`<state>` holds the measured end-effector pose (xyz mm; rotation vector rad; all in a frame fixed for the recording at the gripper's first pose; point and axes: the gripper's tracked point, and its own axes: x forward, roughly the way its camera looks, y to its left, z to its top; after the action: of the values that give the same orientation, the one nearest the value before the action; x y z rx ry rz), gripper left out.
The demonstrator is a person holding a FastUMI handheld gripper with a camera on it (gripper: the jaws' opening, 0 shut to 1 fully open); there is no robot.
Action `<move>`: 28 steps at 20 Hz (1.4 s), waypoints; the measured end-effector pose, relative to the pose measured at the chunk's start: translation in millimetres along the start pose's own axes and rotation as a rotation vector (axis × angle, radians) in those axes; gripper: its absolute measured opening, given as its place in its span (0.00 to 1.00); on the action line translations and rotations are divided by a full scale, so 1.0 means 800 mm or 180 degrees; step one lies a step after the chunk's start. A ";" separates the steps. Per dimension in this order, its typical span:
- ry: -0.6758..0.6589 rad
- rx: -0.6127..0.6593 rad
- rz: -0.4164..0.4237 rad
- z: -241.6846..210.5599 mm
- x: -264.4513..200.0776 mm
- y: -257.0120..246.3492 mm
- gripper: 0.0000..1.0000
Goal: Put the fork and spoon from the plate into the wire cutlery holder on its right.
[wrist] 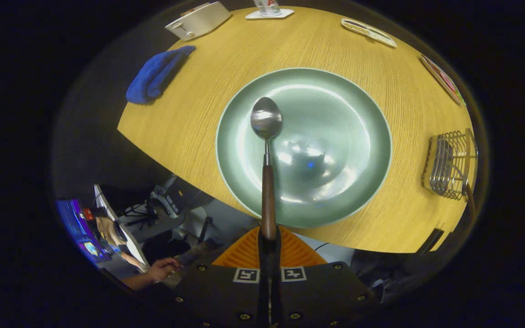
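My gripper (269, 237) is shut on the brown wooden handle of the spoon (266, 136). The spoon sticks straight out ahead of the fingers, its steel bowl hanging over the green plate (344, 114) below. The plate's surface is bare. The wire cutlery holder (449, 166) stands on the table to the right of the plate, with a brown handle, probably the fork's, leaning out of its near side (470, 200). I look down on the table from above its near edge.
On the wooden table (198, 114) lie a blue cloth (155, 75) at far left, a white toaster (197, 20), a glass on a coaster (269, 11) and two flat coasters (368, 32) at the back. A person's hand (162, 269) shows below the table edge.
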<state>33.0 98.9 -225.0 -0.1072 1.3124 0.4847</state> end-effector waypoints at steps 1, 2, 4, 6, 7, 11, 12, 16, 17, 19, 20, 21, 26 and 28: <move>0.0050 -0.0061 -0.0032 -0.001 -0.009 -0.004 0.03; 0.0074 -0.0103 -0.0047 -0.002 -0.021 -0.012 0.03; 0.0073 -0.0194 -0.0087 -0.005 -0.048 -0.031 0.03; 0.0065 -0.0198 -0.0122 -0.012 -0.074 -0.054 0.03; 0.0057 -0.0173 -0.0114 -0.013 -0.084 -0.061 0.03; 0.0005 -0.0012 -0.0093 -0.018 -0.119 -0.093 0.03; 0.0017 -0.0008 -0.0065 -0.024 -0.131 -0.096 0.03; 0.0028 -0.0057 -0.0094 -0.049 -0.180 -0.134 0.03; 0.0048 -0.0036 -0.0092 -0.053 -0.192 -0.140 0.03; 0.0062 -0.0023 -0.0095 -0.059 -0.212 -0.159 0.03; 0.0060 -0.0006 -0.0127 -0.062 -0.221 -0.170 0.03; 0.0053 0.0021 -0.0166 -0.064 -0.230 -0.183 0.03; 0.0095 0.0276 -0.0262 -0.075 -0.261 -0.243 0.02; 0.0168 0.0318 -0.0279 -0.077 -0.263 -0.262 0.03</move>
<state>25.4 -169.0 -83.6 -0.0943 1.3753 0.3432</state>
